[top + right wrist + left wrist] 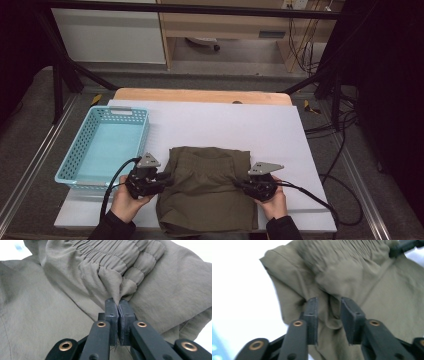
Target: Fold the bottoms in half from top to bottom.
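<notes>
1. Garment (205, 192): an olive-green piece with a gathered elastic waistband, folded flat at the near middle of the table (280, 130). Its near edge reaches the table's front edge.
2. Table: covered by a white sheet, with a strip of bare wood at the far edge.
3. Basket (140, 131): a light blue perforated plastic basket on the left of the table, just beside the garment's left edge but apart from it.
4. Left tool (167, 179): held in the person's left hand (125, 200) at the garment's left edge, pointing inward toward the cloth.
5. Left tool (328, 312), left gripper view: the jaws stand apart with a fold of the garment (352, 277) bunched loosely between them. The cloth fills the gap, but the pads do not press it, so this tool is open.
6. Right tool (239, 184): held in the person's right hand (274, 200) at the garment's right edge, pointing inward, facing the left tool across the cloth.
7. Right tool (118, 308), right gripper view: the jaws are pressed together on a pinch of the garment (75, 290) just below the ruffled waistband, which puckers upward from the pads. This tool grips the garment.
8. Cables: a black cable trails from each tool toward the near table edge.
</notes>
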The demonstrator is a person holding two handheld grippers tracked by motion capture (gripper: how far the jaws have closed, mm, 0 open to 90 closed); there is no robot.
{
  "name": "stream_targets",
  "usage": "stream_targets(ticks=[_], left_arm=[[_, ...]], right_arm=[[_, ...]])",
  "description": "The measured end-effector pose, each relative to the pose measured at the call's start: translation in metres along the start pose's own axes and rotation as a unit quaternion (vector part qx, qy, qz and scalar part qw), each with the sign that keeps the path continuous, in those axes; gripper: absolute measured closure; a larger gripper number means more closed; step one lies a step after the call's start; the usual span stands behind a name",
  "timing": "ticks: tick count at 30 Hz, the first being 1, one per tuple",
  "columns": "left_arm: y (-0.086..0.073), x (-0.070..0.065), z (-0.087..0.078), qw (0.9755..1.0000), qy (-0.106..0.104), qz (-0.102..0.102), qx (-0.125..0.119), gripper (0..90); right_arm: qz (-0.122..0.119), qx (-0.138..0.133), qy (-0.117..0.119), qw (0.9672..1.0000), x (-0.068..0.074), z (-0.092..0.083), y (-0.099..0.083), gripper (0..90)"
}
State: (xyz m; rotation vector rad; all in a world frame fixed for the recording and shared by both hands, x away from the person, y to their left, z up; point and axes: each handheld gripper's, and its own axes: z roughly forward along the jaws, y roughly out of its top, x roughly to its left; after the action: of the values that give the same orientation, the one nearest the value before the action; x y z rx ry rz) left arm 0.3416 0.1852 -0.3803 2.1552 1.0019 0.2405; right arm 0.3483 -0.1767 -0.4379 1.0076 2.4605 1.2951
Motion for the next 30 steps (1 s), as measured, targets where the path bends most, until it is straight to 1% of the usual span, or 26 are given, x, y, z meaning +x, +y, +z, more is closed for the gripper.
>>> stream_targets(ticks=[2, 3, 4, 5, 7, 9, 10, 12, 13, 17, 20, 22, 26, 30], left_arm=[[0.002, 0.003, 0.000, 1.0000, 0.006, -0.007, -0.005, 76.0], [0.004, 0.004, 0.001, 0.9999, 0.008, -0.007, -0.004, 79.4], [0.006, 0.005, 0.002, 0.9999, 0.011, -0.008, -0.002, 80.7], [0.007, 0.005, 0.004, 0.9999, 0.010, -0.010, -0.001, 83.8], [0.010, 0.007, 0.007, 0.9998, 0.016, -0.008, 0.000, 86.0], [0.014, 0.010, 0.011, 0.9997, 0.017, -0.016, 0.000, 88.4], [0.016, 0.010, 0.014, 0.9997, 0.014, -0.022, 0.001, 88.7], [0.019, 0.012, 0.017, 0.9996, 0.013, -0.025, 0.000, 88.9], [0.020, 0.013, 0.020, 0.9995, 0.014, -0.030, 0.002, 89.0], [0.027, 0.017, 0.030, 0.9991, 0.018, -0.037, 0.005, 89.0], [0.031, 0.022, 0.040, 0.9985, 0.017, -0.051, 0.013, 89.0], [0.032, 0.024, 0.045, 0.9981, 0.013, -0.058, 0.013, 89.0], [0.035, 0.025, 0.056, 0.9982, 0.016, -0.056, 0.016, 89.0], [0.037, 0.029, 0.064, 0.9978, 0.003, -0.063, 0.021, 89.1]], right_arm=[[-0.001, 0.000, 0.000, 1.0000, 0.000, 0.000, 0.000, 87.9], [-0.001, 0.000, 0.000, 1.0000, 0.000, 0.000, 0.000, 87.9], [0.000, 0.000, 0.000, 1.0000, 0.000, 0.000, 0.000, 87.9], [0.000, 0.000, 0.000, 1.0000, 0.000, 0.000, 0.000, 87.9], [-0.001, 0.000, 0.000, 1.0000, 0.000, 0.000, 0.000, 87.8], [-0.001, 0.001, -0.001, 1.0000, 0.000, 0.000, -0.001, 87.8], [-0.001, 0.001, -0.001, 1.0000, 0.001, 0.000, -0.001, 87.9], [-0.002, 0.001, -0.001, 1.0000, 0.001, 0.001, -0.001, 87.9], [-0.002, 0.001, -0.001, 1.0000, 0.001, 0.001, -0.001, 87.8], [-0.002, 0.001, 0.000, 1.0000, 0.001, 0.001, -0.001, 87.9], [-0.003, 0.001, 0.000, 1.0000, 0.001, 0.001, -0.001, 87.9], [-0.004, 0.002, 0.000, 1.0000, 0.001, 0.000, -0.001, 87.9], [-0.006, 0.002, 0.001, 1.0000, 0.001, 0.001, -0.001, 87.9], [-0.007, 0.003, 0.001, 1.0000, 0.001, 0.001, -0.001, 87.9]])
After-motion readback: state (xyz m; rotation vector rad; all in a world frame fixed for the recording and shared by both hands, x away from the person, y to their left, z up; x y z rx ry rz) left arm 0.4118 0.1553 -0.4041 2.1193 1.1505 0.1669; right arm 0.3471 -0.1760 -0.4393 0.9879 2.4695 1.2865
